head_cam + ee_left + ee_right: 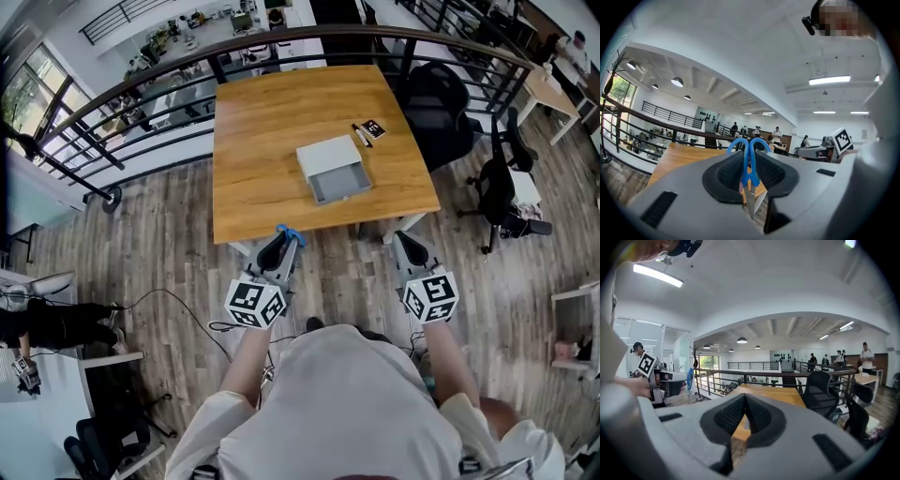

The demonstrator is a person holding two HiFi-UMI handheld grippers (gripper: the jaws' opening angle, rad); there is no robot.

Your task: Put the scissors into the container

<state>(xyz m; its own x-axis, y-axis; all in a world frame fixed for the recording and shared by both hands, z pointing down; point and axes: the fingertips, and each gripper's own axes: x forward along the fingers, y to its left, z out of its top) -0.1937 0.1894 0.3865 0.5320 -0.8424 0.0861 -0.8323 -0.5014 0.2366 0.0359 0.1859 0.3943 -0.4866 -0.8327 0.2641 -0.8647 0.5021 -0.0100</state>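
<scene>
One wooden table (272, 141) fills the upper middle of the head view. On it lie one grey container (333, 169), one black pen (361, 135) and one small black card (373, 128). Below its near edge are one pair of blue scissors (288, 232) and two grippers, the left gripper (284, 238) and the right gripper (402, 238). Two black office chairs (436, 112) stand at the right.

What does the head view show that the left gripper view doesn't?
Only the head view shows the open grey box container, with a black pen and a small black card near it. Only the left gripper view shows the long ceiling lights and the blue-handled metal scissors pinched between the left gripper pads. Both show the scissors' blue handles and the square wooden table.
</scene>
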